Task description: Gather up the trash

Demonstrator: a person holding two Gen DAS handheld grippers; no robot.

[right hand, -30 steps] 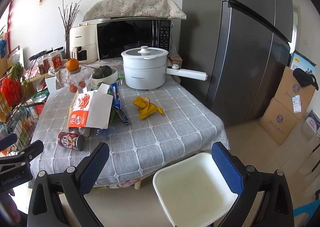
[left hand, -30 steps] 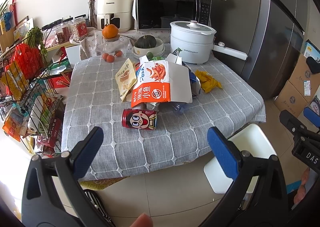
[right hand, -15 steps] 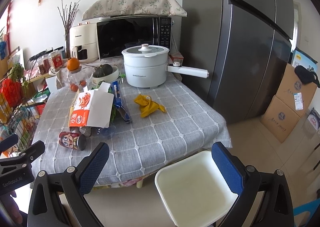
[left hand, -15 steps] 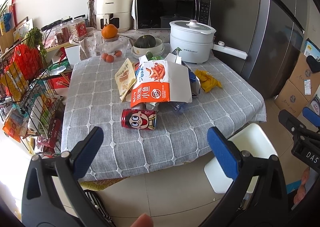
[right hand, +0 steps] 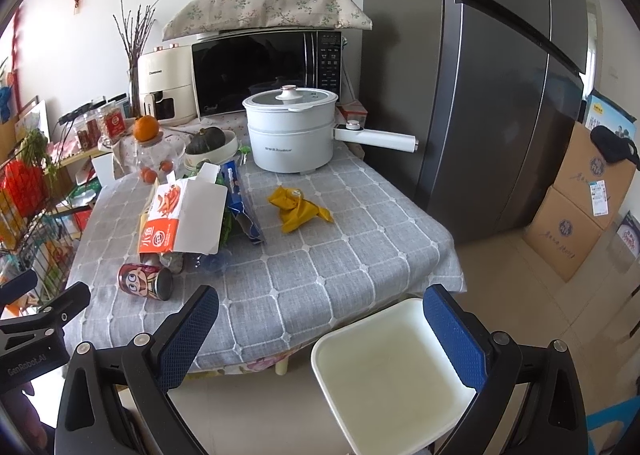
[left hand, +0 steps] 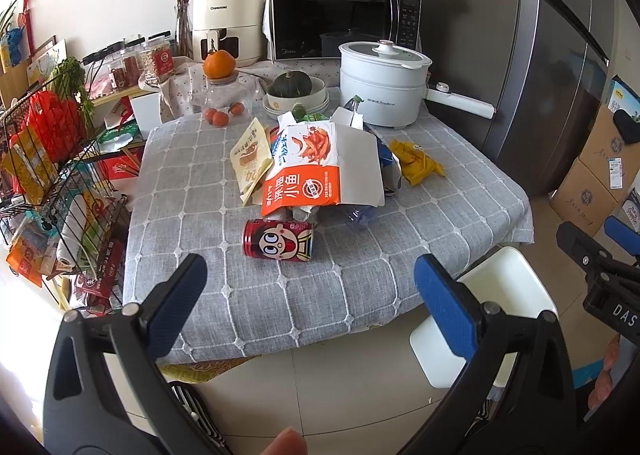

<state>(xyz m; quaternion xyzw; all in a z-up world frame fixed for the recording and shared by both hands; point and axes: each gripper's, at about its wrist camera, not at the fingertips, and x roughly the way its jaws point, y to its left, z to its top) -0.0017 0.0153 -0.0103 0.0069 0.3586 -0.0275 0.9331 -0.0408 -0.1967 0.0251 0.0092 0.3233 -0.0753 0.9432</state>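
While both claws hang wide apart and empty off the table's (left hand: pixel 208 183) near edge, the left gripper (left hand: pixel 310 289) faces the red can (left hand: pixel 279 241) lying on its side; the right gripper (right hand: pixel 320 325) hovers above a white bin (right hand: pixel 384 367), yellow wrapper (right hand: pixel 296 207) farther off.
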